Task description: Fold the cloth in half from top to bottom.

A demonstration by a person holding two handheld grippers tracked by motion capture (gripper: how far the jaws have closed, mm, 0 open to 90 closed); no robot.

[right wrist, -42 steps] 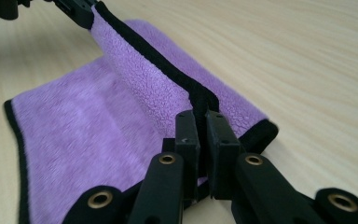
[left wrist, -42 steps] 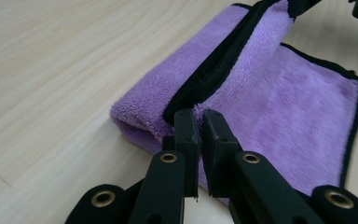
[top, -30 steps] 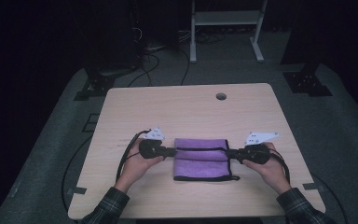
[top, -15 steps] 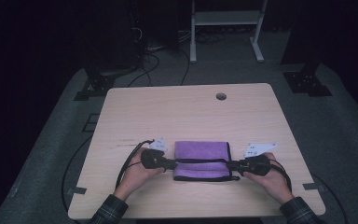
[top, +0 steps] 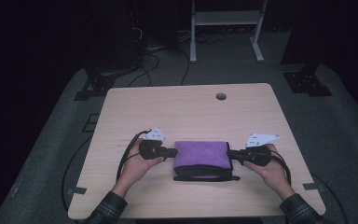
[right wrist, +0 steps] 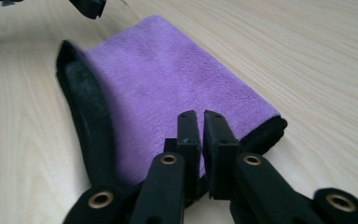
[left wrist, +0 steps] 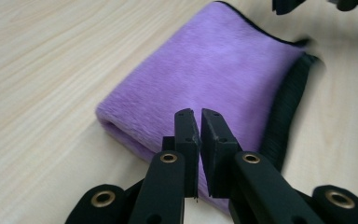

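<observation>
I have my left gripper (top: 171,152) and right gripper (top: 230,153), both with jaws closed and empty, at opposite ends of the folded purple cloth (top: 201,156) on the table (top: 186,112).

This looks like a lab or studio set up for recording, not a home. A plain light-wood table (top: 191,112) with rounded corners and a round cable hole (top: 221,96) near its far edge stands alone on grey carpet (top: 349,140), with its surroundings kept very dark. Beyond the table's far edge, black cables (top: 161,63) trail across the floor toward dark equipment (top: 116,42), and the white legs of a metal stand (top: 226,28) rise behind them. Black stand bases (top: 306,83) sit on the carpet off the table's far corners, one on each side. Small strips of tape (top: 77,190) mark the carpet beside the table's near left corner.
</observation>
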